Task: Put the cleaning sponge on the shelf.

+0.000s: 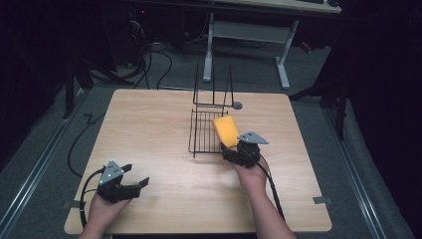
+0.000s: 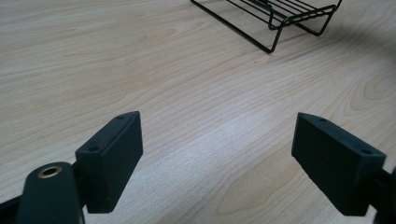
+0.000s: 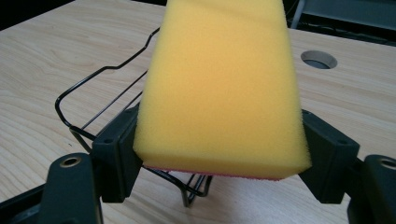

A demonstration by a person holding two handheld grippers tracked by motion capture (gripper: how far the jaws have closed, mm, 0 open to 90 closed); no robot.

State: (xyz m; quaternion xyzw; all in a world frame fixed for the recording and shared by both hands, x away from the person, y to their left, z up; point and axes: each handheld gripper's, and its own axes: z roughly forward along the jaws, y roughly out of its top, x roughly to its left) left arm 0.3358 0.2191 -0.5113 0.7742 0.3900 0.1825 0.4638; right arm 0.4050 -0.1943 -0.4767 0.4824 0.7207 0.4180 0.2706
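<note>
the right tool grips a yellow sponge by its sides, held over the near right edge of the wire rack. it looks not yet set down. the left tool gapes empty above the tabletop.

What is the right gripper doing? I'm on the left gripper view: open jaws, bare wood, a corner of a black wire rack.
Observer: The right gripper is shut on a yellow sponge, at the rack's near right corner.
Operator: Is the sponge in the rack yet?
Observer: No. In the right gripper view it stands up from the jaws, above the wires.
Operator: Anything under the sponge?
Observer: A thin pink layer shows along its lower edge.
Operator: Where's my gripper relative to all that?
Observer: The left gripper is near the table's front left corner, apart from the rack.
</note>
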